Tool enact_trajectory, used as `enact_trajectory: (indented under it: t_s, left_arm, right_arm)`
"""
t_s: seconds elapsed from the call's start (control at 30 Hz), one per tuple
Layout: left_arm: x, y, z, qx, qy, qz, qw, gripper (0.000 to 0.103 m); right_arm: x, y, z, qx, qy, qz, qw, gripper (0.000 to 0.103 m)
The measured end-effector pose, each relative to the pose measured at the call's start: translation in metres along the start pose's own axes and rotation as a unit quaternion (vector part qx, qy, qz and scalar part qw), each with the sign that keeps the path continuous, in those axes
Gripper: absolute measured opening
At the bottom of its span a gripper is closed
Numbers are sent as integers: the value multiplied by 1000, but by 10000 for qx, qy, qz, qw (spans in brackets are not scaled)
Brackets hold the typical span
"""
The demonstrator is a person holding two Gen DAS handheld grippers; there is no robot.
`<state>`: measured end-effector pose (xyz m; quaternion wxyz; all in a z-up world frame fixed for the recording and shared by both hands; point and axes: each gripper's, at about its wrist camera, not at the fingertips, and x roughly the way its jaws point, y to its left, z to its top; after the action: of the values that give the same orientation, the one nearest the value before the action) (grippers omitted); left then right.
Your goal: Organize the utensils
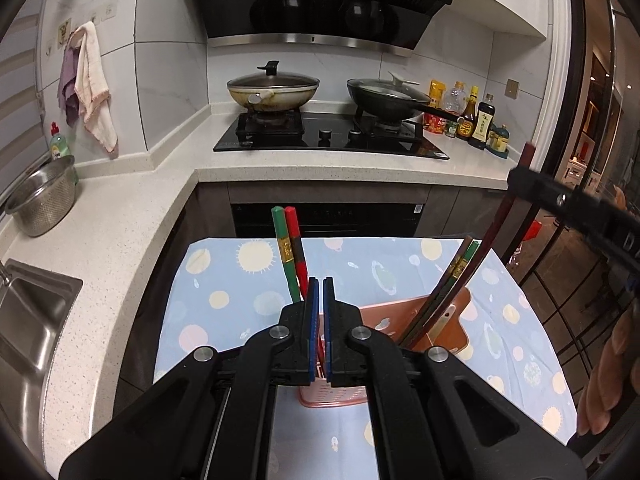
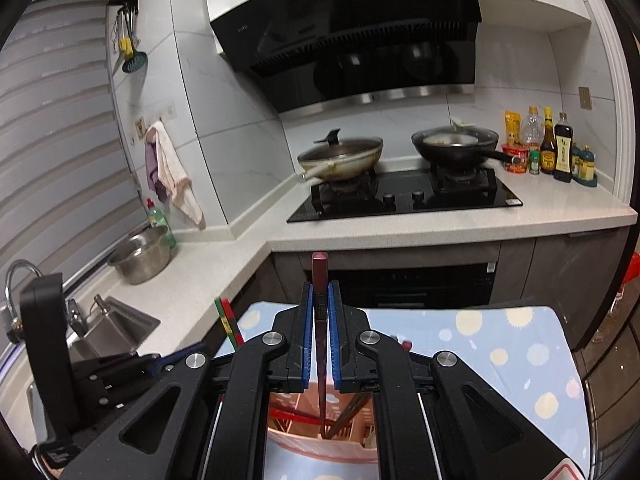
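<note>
A pink slotted utensil holder (image 1: 332,396) (image 2: 320,448) stands on a blue patterned cloth (image 1: 240,280), right under both grippers. My left gripper (image 1: 321,282) is shut with nothing between its pads. A green and a red chopstick (image 1: 289,248) lean up out of the holder just left of its fingertips. My right gripper (image 2: 320,288) (image 1: 520,178) is shut on a dark red chopstick (image 2: 320,272) (image 1: 500,220), held upright with its lower end down inside the holder. Several more chopsticks (image 1: 452,280) lean in the holder's right side.
An L-shaped counter (image 1: 120,220) wraps the left and back, with a sink (image 1: 28,320), a steel colander (image 1: 44,200), a hob with two lidded pans (image 1: 276,92) and sauce bottles (image 1: 476,116). A person's hand (image 1: 608,380) is at the right edge.
</note>
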<state>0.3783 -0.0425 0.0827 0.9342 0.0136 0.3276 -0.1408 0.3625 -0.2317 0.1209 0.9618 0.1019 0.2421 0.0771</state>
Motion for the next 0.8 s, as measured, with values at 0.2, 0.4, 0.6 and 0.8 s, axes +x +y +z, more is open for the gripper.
enact_trajectory:
  t_s: [0.2,0.4,0.6,0.8]
  left_arm:
    - [-10,5,-4,-178,-127,192,9996,36]
    - [-27,9,-12,-273,-195,306,9990,47]
    - [-48,9,-23,-318,-277,287,9987,56]
    - [-70,9,-35,-363,-353,306,9982,65]
  right_arm:
    - [-7,0,-7,-14,-67,-76,9999,22]
    - [-25,-3,-21,42,-38,-158,9999,37]
    - [-47,-4,-41,-16,45,-369,9993,43]
    - [-72,-4,-66,-120,170,-537,9983,51]
